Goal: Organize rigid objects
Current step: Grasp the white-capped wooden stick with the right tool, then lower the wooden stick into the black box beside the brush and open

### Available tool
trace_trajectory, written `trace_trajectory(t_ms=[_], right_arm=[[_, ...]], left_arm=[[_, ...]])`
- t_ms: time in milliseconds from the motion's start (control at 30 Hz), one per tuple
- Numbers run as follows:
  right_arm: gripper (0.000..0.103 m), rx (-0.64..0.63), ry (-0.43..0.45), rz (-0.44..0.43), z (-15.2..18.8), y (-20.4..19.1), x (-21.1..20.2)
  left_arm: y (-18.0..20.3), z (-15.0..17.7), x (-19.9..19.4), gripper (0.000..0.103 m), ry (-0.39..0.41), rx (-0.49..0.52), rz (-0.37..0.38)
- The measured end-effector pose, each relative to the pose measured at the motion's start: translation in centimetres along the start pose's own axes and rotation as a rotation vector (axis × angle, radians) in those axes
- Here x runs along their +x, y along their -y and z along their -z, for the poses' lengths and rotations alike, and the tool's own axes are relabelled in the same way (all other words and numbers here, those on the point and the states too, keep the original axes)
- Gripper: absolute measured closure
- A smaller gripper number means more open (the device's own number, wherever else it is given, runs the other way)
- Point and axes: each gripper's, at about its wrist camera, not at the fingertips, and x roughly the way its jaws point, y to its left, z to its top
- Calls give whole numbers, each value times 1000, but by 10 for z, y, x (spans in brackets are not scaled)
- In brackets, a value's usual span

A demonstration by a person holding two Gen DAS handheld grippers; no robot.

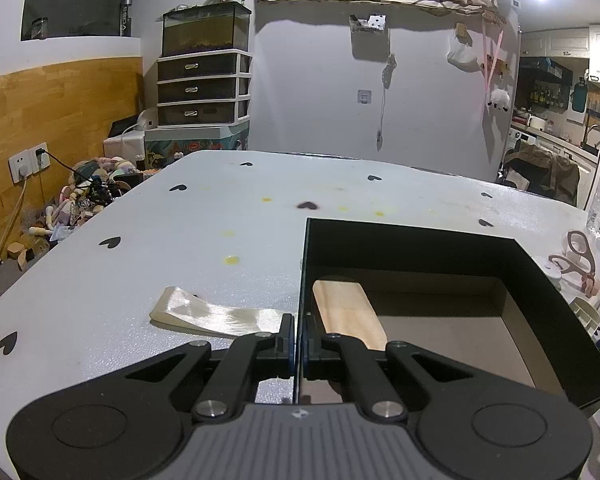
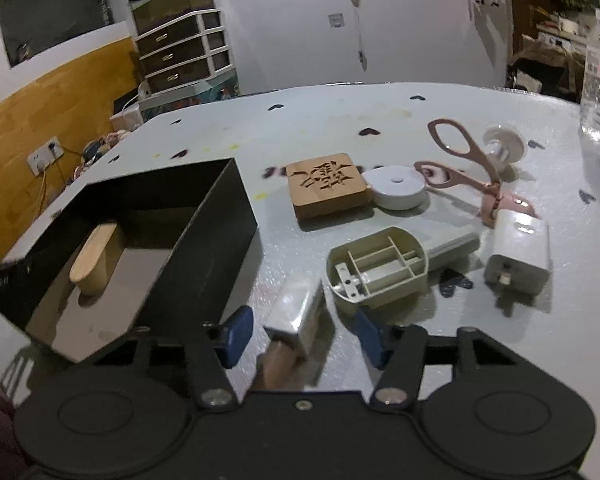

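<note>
Pick-up step. Right hand-held gripper (image 2: 300, 330) part-open, straddling silver-headed tool (image 2: 298, 314) on worktop (image 2: 320, 120) beside black box (image 2: 204, 240) — contact unclear, blurred. Left hand-held gripper (image 1: 299, 336) clamped on box wall. Next: squeeze, lift — drop into box.

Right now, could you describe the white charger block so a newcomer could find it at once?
Start at the black box and look right, across the table, past the beige compartment shell. The white charger block lies just below the pink scissors; it alone is a plain, glossy, rounded cuboid.
</note>
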Motion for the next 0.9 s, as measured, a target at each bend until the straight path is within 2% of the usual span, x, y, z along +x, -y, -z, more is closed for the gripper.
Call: trace_trajectory(t_ms=[100,267,367,467,567,633,733,900], right_arm=[[68,32,-13,-17,-1,2,3],[81,35,-10,-13,-3,1,-6],[82,55,23,-52,-14,2,-19],[82,45,100,-87,-29,-8,-38],[82,28,135,-166,-47,-25,-46],[82,20,114,-210,-55,-41,-40],[82,5,36,-268,-65,-66,-17],[82,18,-140,-256,-71,-102,40]], left_arm=[[0,0,0,100,0,1,0],[1,0,0,100,1,0,2],[1,0,0,100,3,-6,0],[2,0,0,100,5,-9,3],[2,0,0,100,5,-8,2],[2,0,0,100,5,-9,2],[2,0,-1,100,6,-11,4],[2,-1,-1,100,10,-19,12]])
